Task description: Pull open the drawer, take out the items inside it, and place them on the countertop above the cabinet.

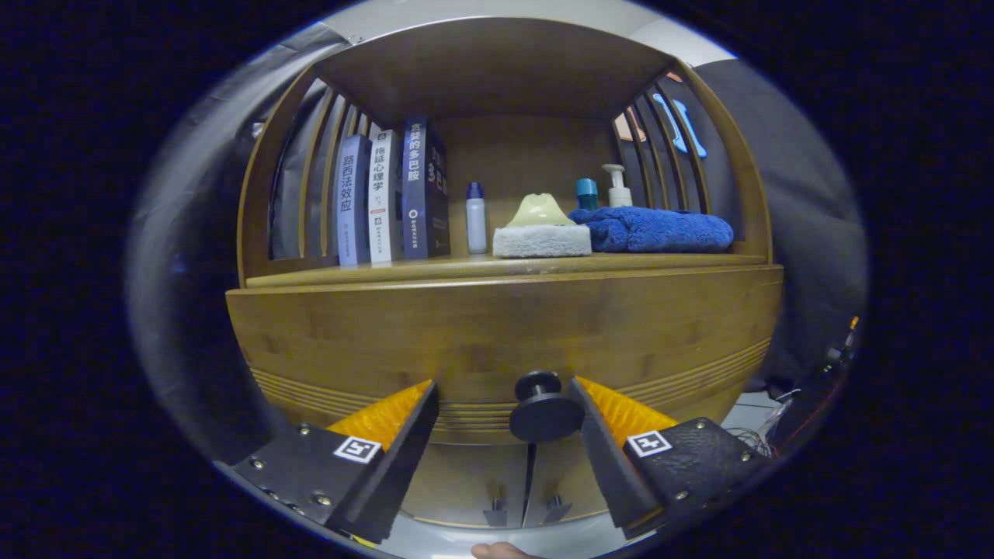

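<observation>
The wooden drawer front (497, 334) spans the cabinet just ahead of me, with grooved lines along its lower part. Its round black knob (543, 411) sits between my fingers, close against the right finger and well apart from the left one. My gripper (503, 386) is open, and the jaws stand wide on either side of the knob without pressing it. The drawer looks closed, so its contents are hidden. Above it runs the countertop (435, 269), a shelf with slatted wooden sides.
On the countertop stand three books (392, 194), a small white bottle (476, 219), a white sponge block (542, 239) with a pale object on top, a folded blue towel (652, 229) and a pump bottle (618, 186). Two cabinet doors (466, 481) hang below the drawer.
</observation>
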The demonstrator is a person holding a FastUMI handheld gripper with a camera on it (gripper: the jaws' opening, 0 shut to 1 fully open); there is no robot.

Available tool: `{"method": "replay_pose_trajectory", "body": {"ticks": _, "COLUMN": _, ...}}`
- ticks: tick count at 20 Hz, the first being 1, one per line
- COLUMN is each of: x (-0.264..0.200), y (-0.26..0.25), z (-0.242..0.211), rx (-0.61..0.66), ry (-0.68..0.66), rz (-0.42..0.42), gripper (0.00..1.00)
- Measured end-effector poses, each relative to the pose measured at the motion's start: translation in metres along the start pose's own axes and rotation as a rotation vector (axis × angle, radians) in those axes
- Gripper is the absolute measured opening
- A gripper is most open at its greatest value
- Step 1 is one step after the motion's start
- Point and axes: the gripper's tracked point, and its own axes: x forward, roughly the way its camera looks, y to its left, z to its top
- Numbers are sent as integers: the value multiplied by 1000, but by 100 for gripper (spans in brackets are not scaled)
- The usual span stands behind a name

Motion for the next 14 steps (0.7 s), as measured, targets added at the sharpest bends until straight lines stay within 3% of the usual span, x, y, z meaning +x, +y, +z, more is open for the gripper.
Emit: {"method": "replay_pose_trajectory", "body": {"ticks": 14, "x": 3, "y": 0, "z": -6, "rx": 1, "ry": -90, "rz": 3, "gripper": 100}}
